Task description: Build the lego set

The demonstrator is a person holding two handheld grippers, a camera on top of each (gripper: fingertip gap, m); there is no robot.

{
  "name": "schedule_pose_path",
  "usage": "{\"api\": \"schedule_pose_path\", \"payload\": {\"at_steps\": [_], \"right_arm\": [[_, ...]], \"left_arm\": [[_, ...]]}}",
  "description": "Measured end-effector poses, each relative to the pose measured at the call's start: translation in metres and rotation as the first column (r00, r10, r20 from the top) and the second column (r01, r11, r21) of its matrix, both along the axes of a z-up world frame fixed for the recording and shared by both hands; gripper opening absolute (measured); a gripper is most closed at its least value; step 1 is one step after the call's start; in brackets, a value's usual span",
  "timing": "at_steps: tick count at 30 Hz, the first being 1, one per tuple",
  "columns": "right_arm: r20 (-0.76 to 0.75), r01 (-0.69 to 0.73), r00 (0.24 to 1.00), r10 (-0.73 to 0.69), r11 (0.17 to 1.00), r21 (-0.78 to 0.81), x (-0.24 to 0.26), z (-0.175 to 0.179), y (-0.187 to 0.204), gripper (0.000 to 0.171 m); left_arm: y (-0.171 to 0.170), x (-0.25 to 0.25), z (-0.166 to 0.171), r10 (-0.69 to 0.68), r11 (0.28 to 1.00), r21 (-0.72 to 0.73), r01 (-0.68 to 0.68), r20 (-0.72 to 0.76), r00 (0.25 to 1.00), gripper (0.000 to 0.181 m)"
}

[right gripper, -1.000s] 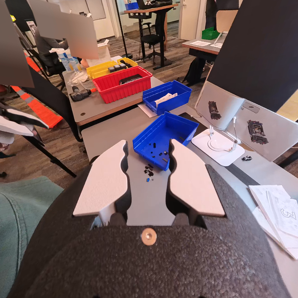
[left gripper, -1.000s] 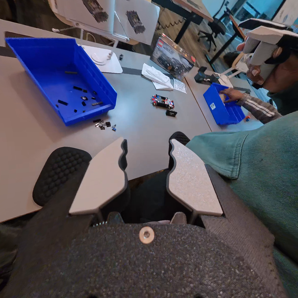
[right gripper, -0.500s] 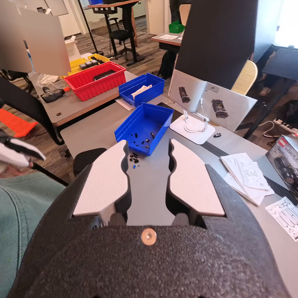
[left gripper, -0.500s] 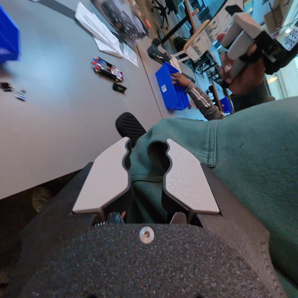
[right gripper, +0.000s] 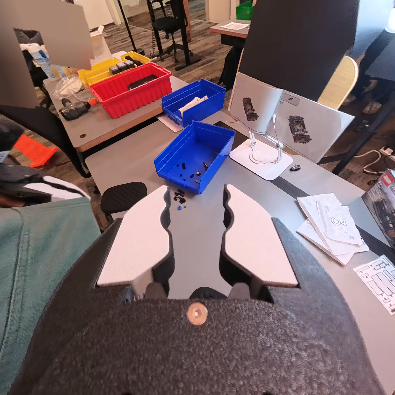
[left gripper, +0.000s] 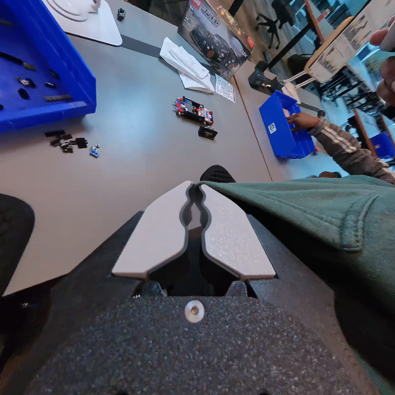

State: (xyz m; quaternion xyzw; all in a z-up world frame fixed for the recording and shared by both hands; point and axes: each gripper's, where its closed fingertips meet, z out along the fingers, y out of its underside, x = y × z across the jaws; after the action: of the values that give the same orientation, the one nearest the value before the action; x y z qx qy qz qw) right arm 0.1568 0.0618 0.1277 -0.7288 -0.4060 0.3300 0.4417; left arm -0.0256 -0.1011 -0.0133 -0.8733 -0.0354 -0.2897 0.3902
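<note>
Your left gripper is clenched, its pale fingers meeting at the tips with nothing between them; it hangs over the near edge of the grey table, right beside your green sleeve; your right gripper is released, its fingers spread wide and empty above the same table; the partly built lego car, black with red, blue and white bits, sits on the table well ahead of the left gripper, with a small black sub-assembly just beside it; a scatter of loose pieces lies on the table just in front of the blue bin, which holds a few more dark pieces; beyond the bin the instruction booklet stands open on a white stand; paper bags and a sticker sheet lie to the right, near the set's box; another person's hand reaches into a second blue bin on the next table; a red bin and a yellow bin sit farther off.
</note>
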Motion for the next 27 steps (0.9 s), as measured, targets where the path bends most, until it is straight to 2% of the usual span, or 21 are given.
{"api": "schedule_pose_path", "payload": {"at_steps": [2,4,5,7,9,10,12,14,17,19,21,23,25,27], "right_arm": [[0.012,-0.032,0.999,0.032,0.999,0.011,-0.006,0.001,0.000,0.047],[0.026,-0.058,0.998,0.057,0.998,0.034,-0.010,0.006,0.001,0.047],[0.029,-0.064,0.998,0.063,0.997,0.047,-0.012,0.009,0.001,0.047],[0.022,-0.072,0.997,0.071,0.996,0.056,-0.014,0.013,0.002,0.047],[0.019,-0.082,0.997,0.081,0.995,0.052,-0.017,0.015,0.002,0.047],[0.019,-0.087,0.996,0.087,0.995,0.052,-0.018,0.015,0.001,0.047],[0.023,-0.103,0.994,0.102,0.994,0.047,-0.021,0.015,-0.002,0.047],[0.031,-0.124,0.992,0.123,0.992,0.035,-0.026,0.012,-0.004,0.047],[0.044,-0.177,0.983,0.176,0.984,0.016,-0.039,0.006,-0.012,0.048],[0.070,-0.229,0.971,0.227,0.973,0.021,-0.050,0.002,-0.019,0.048],[0.088,-0.285,0.955,0.282,0.958,0.028,-0.061,-0.001,-0.027,0.048],[0.088,-0.339,0.938,0.336,0.941,0.024,-0.069,-0.004,-0.035,0.048],[0.073,-0.383,0.922,0.381,0.923,0.019,-0.077,-0.008,-0.042,0.048],[0.049,-0.413,0.910,0.412,0.910,0.023,-0.086,-0.011,-0.048,0.048]], "left_arm": [[0.008,-0.007,-0.007,-0.024,0.999,0.027,0.022,0.066,0.998,0.004],[0.010,-0.010,0.003,-0.085,0.996,0.048,0.081,0.094,0.992,0.009],[0.005,-0.007,0.015,-0.153,0.985,0.096,0.145,0.089,0.984,0.006],[-0.016,-0.001,0.045,-0.311,0.944,0.178,0.277,0.204,0.928,0.003],[-0.035,-0.020,0.079,-0.356,0.925,0.254,0.284,0.310,0.882,0.001],[-0.041,-0.034,0.090,-0.356,0.923,0.264,0.281,0.302,0.884,0.000],[-0.044,-0.068,0.098,-0.280,0.940,0.246,0.238,0.155,0.947,0.013],[-0.037,-0.102,0.112,-0.148,0.957,0.258,0.129,0.058,0.987,0.017],[-0.033,-0.140,0.125,0.035,0.960,0.278,-0.019,-0.052,0.998,0.022],[-0.040,-0.152,0.127,0.120,0.960,0.263,-0.091,-0.095,0.988,0.028],[-0.054,-0.158,0.126,0.188,0.952,0.268,-0.146,-0.141,0.972,0.026],[-0.074,-0.165,0.125,0.268,0.939,0.275,-0.208,-0.204,0.942,0.017],[-0.094,-0.177,0.130,0.388,0.905,0.294,-0.307,-0.277,0.879,0.000],[-0.112,-0.184,0.141,0.491,0.860,0.321,-0.397,-0.308,0.815,0.000]]}}
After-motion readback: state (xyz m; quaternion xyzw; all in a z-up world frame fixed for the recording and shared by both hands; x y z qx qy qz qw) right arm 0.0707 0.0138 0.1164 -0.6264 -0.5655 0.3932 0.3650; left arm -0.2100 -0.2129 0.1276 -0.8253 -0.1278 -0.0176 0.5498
